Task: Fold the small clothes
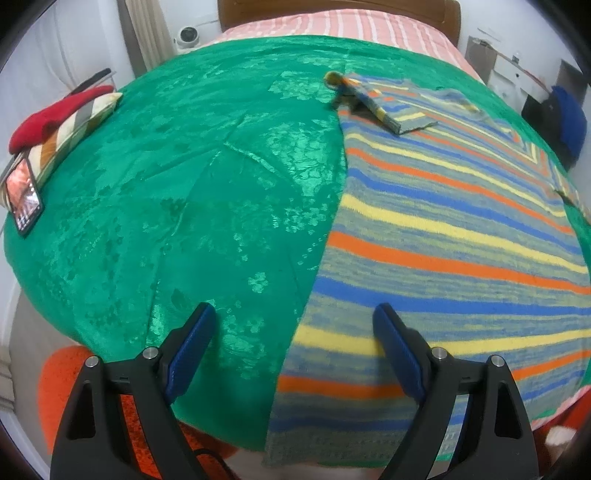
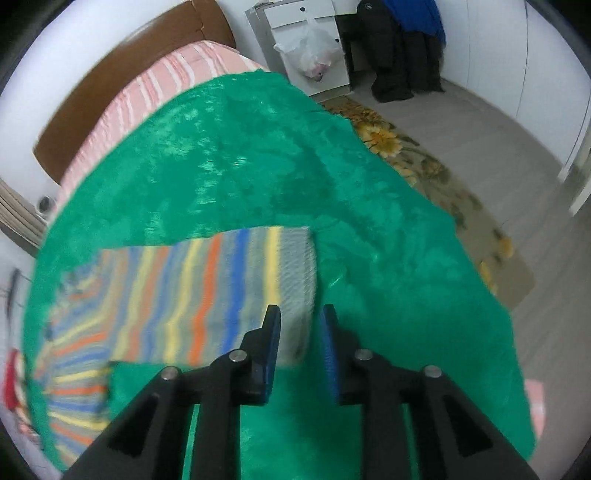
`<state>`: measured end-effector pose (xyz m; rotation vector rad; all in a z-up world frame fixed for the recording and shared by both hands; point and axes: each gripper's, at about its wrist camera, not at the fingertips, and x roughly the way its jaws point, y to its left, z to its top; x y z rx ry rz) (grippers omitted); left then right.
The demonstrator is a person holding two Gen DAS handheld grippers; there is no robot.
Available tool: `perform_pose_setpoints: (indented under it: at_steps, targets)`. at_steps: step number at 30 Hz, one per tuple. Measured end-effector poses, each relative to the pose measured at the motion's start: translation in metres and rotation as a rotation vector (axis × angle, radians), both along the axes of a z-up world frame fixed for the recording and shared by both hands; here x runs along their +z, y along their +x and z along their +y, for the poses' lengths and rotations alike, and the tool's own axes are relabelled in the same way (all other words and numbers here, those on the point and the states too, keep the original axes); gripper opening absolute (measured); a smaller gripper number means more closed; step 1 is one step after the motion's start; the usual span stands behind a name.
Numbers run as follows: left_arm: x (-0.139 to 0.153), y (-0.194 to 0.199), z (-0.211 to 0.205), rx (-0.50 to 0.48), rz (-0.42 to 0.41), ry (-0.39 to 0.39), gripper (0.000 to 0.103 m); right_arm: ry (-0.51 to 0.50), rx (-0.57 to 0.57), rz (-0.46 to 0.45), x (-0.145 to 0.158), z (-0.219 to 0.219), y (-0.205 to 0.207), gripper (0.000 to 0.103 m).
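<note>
A striped knit sweater [image 1: 443, 229] in grey, blue, yellow and orange lies flat on the green bedspread [image 1: 184, 184]. One sleeve [image 1: 380, 107] is folded across its far part. My left gripper [image 1: 295, 325] is open and empty, just above the sweater's near left hem. In the right wrist view the other sleeve [image 2: 229, 288] stretches out over the green bedspread [image 2: 388, 258]. My right gripper [image 2: 301, 314] is open, its jaws on either side of the sleeve's cuff end, not closed on it.
A patterned cushion with a red item [image 1: 55, 122] and a phone [image 1: 26, 195] lie at the bed's left edge. A brown headboard [image 1: 332, 7] is at the back. A white cabinet with a plastic bag [image 2: 314, 48] and a floral rug [image 2: 424, 166] are beside the bed.
</note>
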<state>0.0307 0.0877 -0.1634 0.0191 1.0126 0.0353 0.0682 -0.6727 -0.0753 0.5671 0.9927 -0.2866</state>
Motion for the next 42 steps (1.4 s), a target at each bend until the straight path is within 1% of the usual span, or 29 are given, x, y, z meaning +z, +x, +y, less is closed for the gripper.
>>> perform_pose_setpoints:
  at_steps: [1, 2, 4, 7, 8, 10, 11, 13, 14, 15, 16, 17, 19, 21, 23, 25, 26, 27, 28, 29, 30, 31, 32, 34, 35, 36, 37, 39, 42]
  targets:
    - [0.0, 0.0, -0.001, 0.0, 0.0, 0.0, 0.089, 0.054, 0.035, -0.015, 0.002, 0.012, -0.002, 0.023]
    - [-0.001, 0.0, -0.001, 0.0, 0.002, -0.001, 0.089, 0.129, 0.098, -0.037, 0.003, 0.031, -0.004, 0.023]
    - [-0.002, 0.001, -0.002, 0.0, 0.007, -0.005, 0.089, 0.232, 0.211, -0.061, -0.002, 0.07, -0.003, 0.023]
    - [0.0, 0.0, -0.003, -0.007, 0.004, -0.001, 0.089, 0.36, 0.388, -0.045, -0.027, 0.141, 0.003, 0.023]
    - [0.0, -0.001, -0.003, -0.01, 0.002, 0.002, 0.089, 0.376, 0.422, -0.036, -0.034, 0.155, 0.006, 0.023]
    - [0.0, -0.002, -0.002, -0.012, 0.001, 0.006, 0.089, 0.373, 0.485, -0.036, -0.048, 0.187, 0.007, 0.023]
    - [-0.001, -0.002, -0.001, -0.011, 0.005, 0.005, 0.089, 0.368, 0.505, -0.061, -0.052, 0.199, 0.01, 0.023]
    - [-0.001, -0.002, 0.001, -0.009, 0.011, -0.004, 0.089, 0.398, 0.496, -0.079, -0.059, 0.207, 0.018, 0.023]
    - [-0.001, -0.002, 0.002, -0.009, 0.011, -0.006, 0.089, 0.384, 0.496, -0.056, -0.064, 0.21, 0.023, 0.019]
    - [0.0, -0.003, 0.002, -0.01, 0.007, -0.005, 0.089, 0.319, 0.488, -0.032, -0.065, 0.211, 0.022, 0.006]
    - [0.001, -0.003, 0.003, -0.012, 0.002, -0.001, 0.089, 0.263, 0.466, -0.012, -0.062, 0.21, 0.018, 0.005]
    - [0.001, -0.004, 0.003, -0.013, -0.003, 0.005, 0.089, 0.259, 0.43, 0.0, -0.059, 0.205, 0.011, 0.005]
    - [-0.002, -0.003, 0.004, -0.014, 0.004, 0.004, 0.089, 0.242, 0.396, 0.012, -0.058, 0.199, 0.003, 0.004]
    - [-0.005, 0.0, 0.003, -0.013, 0.015, -0.004, 0.089, 0.215, 0.408, 0.024, -0.06, 0.202, 0.002, 0.004]
    - [-0.003, -0.001, 0.001, -0.02, 0.01, 0.005, 0.089, 0.196, 0.423, 0.019, -0.057, 0.199, -0.002, 0.005]
    - [-0.001, -0.004, 0.0, -0.026, -0.002, 0.022, 0.089, 0.208, 0.444, -0.001, -0.052, 0.2, 0.0, 0.008]
    - [0.0, -0.005, 0.001, -0.026, -0.006, 0.03, 0.089, 0.221, 0.432, -0.018, -0.047, 0.193, -0.004, 0.015]
    - [0.0, -0.006, 0.001, -0.024, -0.007, 0.033, 0.089, 0.229, 0.408, -0.038, -0.042, 0.184, -0.006, 0.017]
    - [-0.001, -0.005, 0.002, -0.02, -0.004, 0.029, 0.089, 0.241, 0.376, -0.066, -0.036, 0.17, -0.008, 0.022]
    - [-0.002, -0.005, 0.003, -0.017, 0.0, 0.024, 0.089, 0.236, 0.316, -0.102, -0.028, 0.145, -0.013, 0.029]
    - [-0.003, -0.004, 0.003, -0.015, 0.004, 0.018, 0.089, 0.22, 0.269, -0.124, -0.023, 0.127, -0.017, 0.033]
    - [-0.004, -0.003, 0.003, -0.015, 0.007, 0.015, 0.089, 0.189, 0.189, -0.155, -0.014, 0.096, -0.019, 0.044]
    - [-0.004, -0.003, 0.002, -0.016, 0.007, 0.017, 0.089, 0.159, 0.117, -0.174, -0.007, 0.07, -0.02, 0.05]
    - [-0.003, -0.004, -0.002, -0.021, 0.002, 0.032, 0.089, 0.12, -0.002, -0.189, 0.001, 0.022, -0.017, 0.05]
    - [-0.003, -0.004, -0.003, -0.024, 0.0, 0.04, 0.089, 0.116, -0.04, -0.18, 0.001, -0.001, -0.011, 0.052]
    - [-0.002, -0.004, -0.005, -0.026, 0.0, 0.047, 0.089, 0.117, -0.064, -0.15, -0.002, -0.021, -0.002, 0.052]
    - [-0.002, -0.004, -0.006, -0.027, -0.001, 0.057, 0.089, 0.111, -0.086, -0.13, -0.006, -0.034, 0.004, 0.052]
    - [-0.001, -0.006, -0.008, -0.027, -0.001, 0.067, 0.089, 0.129, -0.113, -0.09, -0.02, -0.054, 0.018, 0.052]
    - [-0.003, -0.006, -0.009, -0.031, 0.003, 0.078, 0.089, 0.179, -0.123, -0.034, -0.043, -0.057, 0.036, 0.052]
